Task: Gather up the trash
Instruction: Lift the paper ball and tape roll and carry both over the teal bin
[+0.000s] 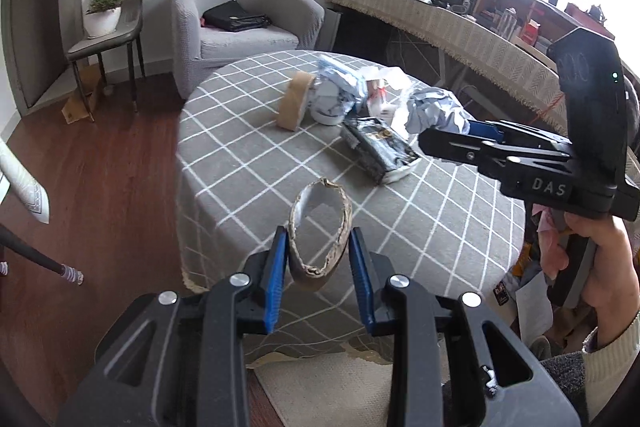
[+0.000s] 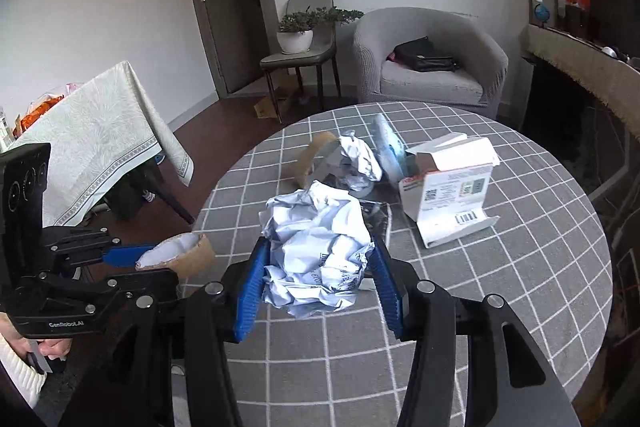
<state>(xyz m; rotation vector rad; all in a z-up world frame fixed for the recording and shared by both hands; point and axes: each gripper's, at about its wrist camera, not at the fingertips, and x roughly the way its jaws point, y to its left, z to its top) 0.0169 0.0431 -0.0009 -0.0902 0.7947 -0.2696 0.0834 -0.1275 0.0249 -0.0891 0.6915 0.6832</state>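
Observation:
My left gripper (image 1: 318, 259) is shut on a squashed brown cardboard ring (image 1: 320, 227), held above the near edge of the round table (image 1: 248, 163). In the right wrist view that ring (image 2: 180, 253) shows at the left, in the left gripper (image 2: 132, 253). My right gripper (image 2: 316, 267) is shut on a crumpled ball of pale paper (image 2: 316, 239), lifted over the table. The left wrist view shows that ball (image 1: 438, 109) at the tip of the right gripper (image 1: 452, 133). More trash lies mid-table: another cardboard ring (image 1: 294, 101), crumpled paper (image 1: 336, 95), a black packet (image 1: 380, 147) and an opened white box (image 2: 452, 193).
The table has a grey checked cloth (image 2: 520, 267). Beyond it stand a grey armchair (image 1: 240, 27) with a black bag (image 1: 236, 17), a chair with a potted plant (image 1: 106, 11), and a long covered counter (image 1: 440, 19). A second covered table (image 2: 92, 139) stands at the left. A hand (image 1: 600, 267) holds the right gripper.

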